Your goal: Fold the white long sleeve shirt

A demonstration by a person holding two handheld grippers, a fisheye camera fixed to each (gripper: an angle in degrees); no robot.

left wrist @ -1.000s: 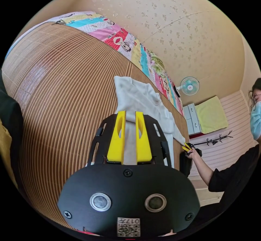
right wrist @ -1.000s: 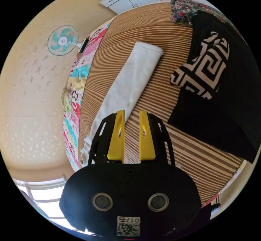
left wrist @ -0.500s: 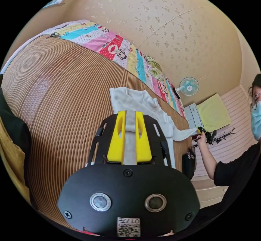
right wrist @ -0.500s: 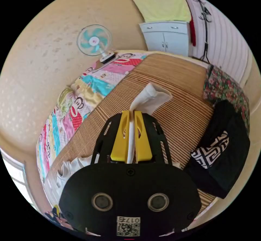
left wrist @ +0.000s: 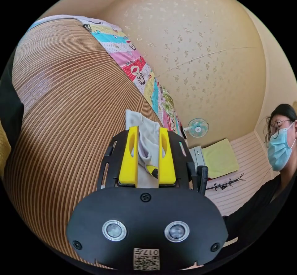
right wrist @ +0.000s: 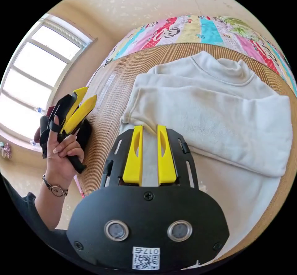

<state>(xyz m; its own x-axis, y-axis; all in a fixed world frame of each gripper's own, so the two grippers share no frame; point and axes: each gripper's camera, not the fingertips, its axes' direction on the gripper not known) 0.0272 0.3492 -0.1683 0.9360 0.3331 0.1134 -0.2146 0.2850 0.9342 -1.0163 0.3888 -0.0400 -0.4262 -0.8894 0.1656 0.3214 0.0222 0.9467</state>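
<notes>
The white long sleeve shirt (right wrist: 222, 80) lies flat on a bamboo mat, collar toward the far quilt. One sleeve (right wrist: 210, 126) is folded across the chest, its cuff (right wrist: 136, 117) ending just past my right gripper (right wrist: 150, 128). That gripper is open and hovers low over the shirt body. My left gripper (right wrist: 89, 93), held in a hand (right wrist: 63, 151), is raised beside the shirt's left edge with nothing between its jaws. In the left gripper view its jaws (left wrist: 148, 129) stand open, with bunched white shirt (left wrist: 136, 118) beyond them and a yellow tip of the right gripper (left wrist: 152, 171) low in the gap.
The bamboo mat (left wrist: 68, 101) covers the bed. A colourful cartoon quilt (right wrist: 185, 30) runs along the wall side. A window (right wrist: 40, 70) is at the left. A small fan (left wrist: 198, 128) and a person in a mask (left wrist: 278, 145) are to the right.
My right gripper carried the sleeve across the shirt body, laid it down and opened. My left gripper opened wider and came off the shirt. Both cameras swung a lot.
</notes>
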